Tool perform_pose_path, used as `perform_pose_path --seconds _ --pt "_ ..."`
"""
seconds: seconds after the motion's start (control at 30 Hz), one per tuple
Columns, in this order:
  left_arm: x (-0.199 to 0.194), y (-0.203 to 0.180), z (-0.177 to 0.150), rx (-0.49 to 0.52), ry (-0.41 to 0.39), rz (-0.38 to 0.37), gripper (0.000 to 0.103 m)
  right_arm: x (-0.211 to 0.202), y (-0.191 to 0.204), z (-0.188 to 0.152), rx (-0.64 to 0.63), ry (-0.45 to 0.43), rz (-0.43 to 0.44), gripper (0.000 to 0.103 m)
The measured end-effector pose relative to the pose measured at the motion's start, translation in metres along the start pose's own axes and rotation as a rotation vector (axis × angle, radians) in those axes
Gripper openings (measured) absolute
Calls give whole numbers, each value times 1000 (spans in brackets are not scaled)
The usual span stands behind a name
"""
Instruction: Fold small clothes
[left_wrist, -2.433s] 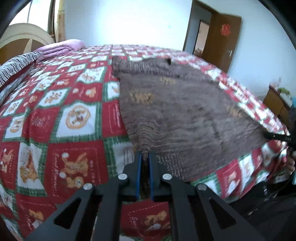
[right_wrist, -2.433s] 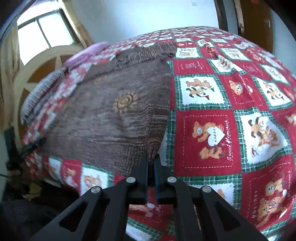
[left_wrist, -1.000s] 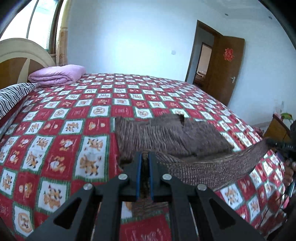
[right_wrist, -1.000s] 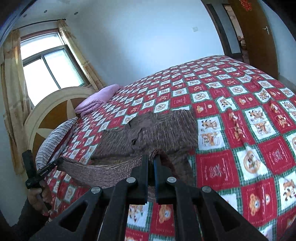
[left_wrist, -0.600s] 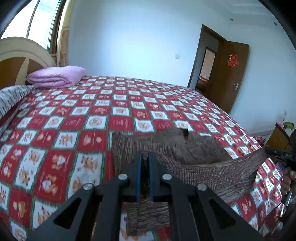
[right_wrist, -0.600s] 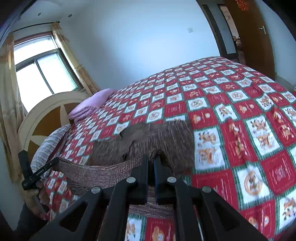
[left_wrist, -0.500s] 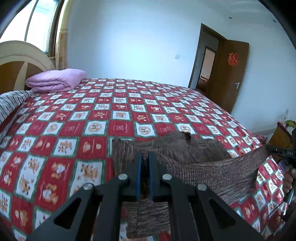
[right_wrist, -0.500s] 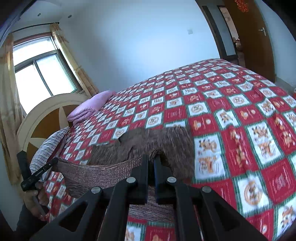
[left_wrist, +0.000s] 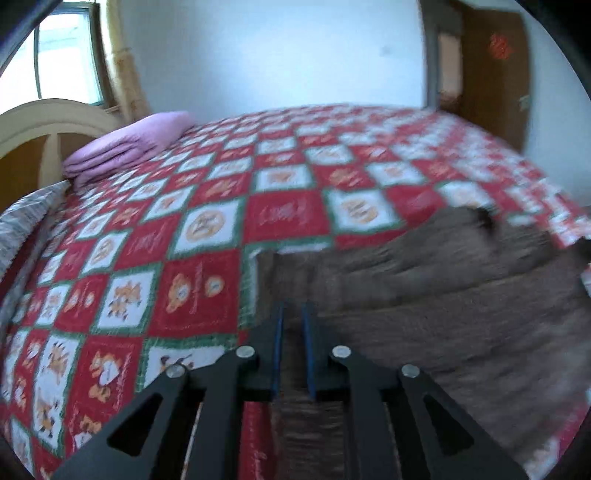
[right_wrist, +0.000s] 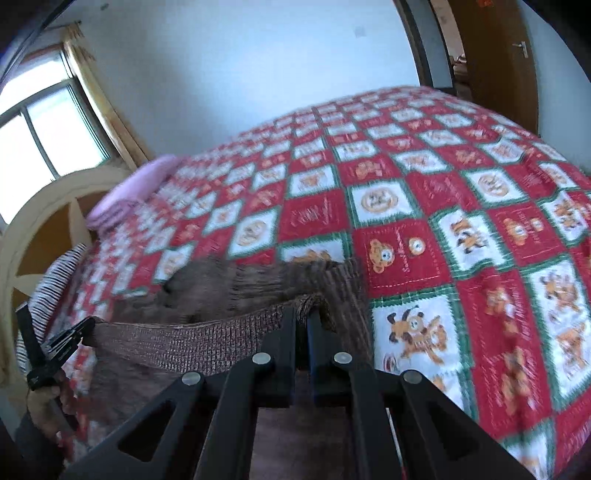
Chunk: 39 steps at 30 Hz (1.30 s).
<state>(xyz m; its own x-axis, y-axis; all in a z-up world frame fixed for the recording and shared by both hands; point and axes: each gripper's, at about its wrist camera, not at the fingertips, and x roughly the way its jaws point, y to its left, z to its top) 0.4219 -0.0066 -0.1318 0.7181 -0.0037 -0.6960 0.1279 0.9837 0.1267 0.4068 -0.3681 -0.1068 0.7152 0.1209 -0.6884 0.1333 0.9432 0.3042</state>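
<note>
A brown knitted sweater (left_wrist: 443, 288) lies on the red, white and green patchwork bedspread (left_wrist: 207, 266). My left gripper (left_wrist: 291, 317) is shut on the left corner of its ribbed hem. My right gripper (right_wrist: 302, 314) is shut on the right corner of the hem. The hem (right_wrist: 199, 338) is stretched in the air between the two grippers, above the sweater's upper part (right_wrist: 236, 284), which lies flat. The left gripper also shows in the right wrist view (right_wrist: 79, 332), at the far left. Both views are blurred.
A folded pink blanket (left_wrist: 129, 144) lies by the curved wooden headboard (left_wrist: 40, 122) at the far left. A striped pillow (left_wrist: 22, 218) is beside it. A wooden door (left_wrist: 491, 70) stands open at the far right. A window (right_wrist: 40, 125) is behind the headboard.
Both grippers have lifted the hem off the bed and carried it forward over the sweater toward its neck. The views have dropped lower and nearer the bedspread.
</note>
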Motion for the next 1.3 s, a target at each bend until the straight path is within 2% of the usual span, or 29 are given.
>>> perform_pose_path --seconds 0.03,0.07,0.1,0.13,0.17,0.2,0.23,0.3,0.37,0.4,0.47,0.57,0.6,0.63,0.7,0.73,0.8,0.9,0.97,1.1,1.2,1.3 --pt "1 1 -2 -12 13 1 14 8 -3 -1 -4 11 -24 5" --pt "-1 2 -5 -24 16 -9 18 16 -5 -3 -8 30 -53 7" --pt "-8 4 -10 -28 6 -17 30 18 -5 -6 -10 41 -83 15" --pt "-15 4 -14 -16 -7 -11 39 17 -4 -10 -20 48 -108 36" --pt "-22 3 -18 3 -25 2 60 15 0 -15 -41 54 -122 60" --pt "-34 1 -26 39 -59 36 78 9 8 -24 -87 57 -133 67" --pt "-43 -2 -33 79 -92 65 83 4 18 -31 -138 55 -148 69" --pt "-45 -8 -40 165 -108 93 91 2 38 -43 -266 63 -177 69" --pt "-34 -23 -46 289 -72 151 91 9 59 -56 -400 96 -214 70" --pt "-29 -26 -45 316 -65 174 92 19 72 -63 -479 134 -254 70" --pt "-16 -31 -36 342 -61 219 93 31 87 -65 -563 123 -312 70" --pt "4 -24 -5 262 -48 289 94 50 87 -25 -569 98 -362 70" --pt "13 -18 6 227 -38 334 94 55 87 -2 -558 56 -404 70" --pt "21 -5 20 150 -8 349 94 56 86 14 -544 14 -441 70" --pt "22 13 29 43 18 321 94 48 80 47 -459 -76 -511 70" --pt "19 23 31 0 28 310 94 43 76 54 -422 -87 -486 70" --pt "9 33 25 -7 12 299 96 32 72 53 -391 -82 -412 70" --pt "-4 41 3 5 0 305 99 23 63 27 -437 -59 -414 70" --pt "-16 47 -16 -19 0 278 99 16 54 10 -407 -42 -368 70" --pt "-43 56 -53 -65 -1 220 99 -8 26 -26 -285 5 -252 70" --pt "-60 58 -70 -97 -17 171 99 -30 15 -50 -235 8 -210 70" --pt "-78 48 -82 -107 -43 73 94 -52 3 -70 -171 -1 -169 70"
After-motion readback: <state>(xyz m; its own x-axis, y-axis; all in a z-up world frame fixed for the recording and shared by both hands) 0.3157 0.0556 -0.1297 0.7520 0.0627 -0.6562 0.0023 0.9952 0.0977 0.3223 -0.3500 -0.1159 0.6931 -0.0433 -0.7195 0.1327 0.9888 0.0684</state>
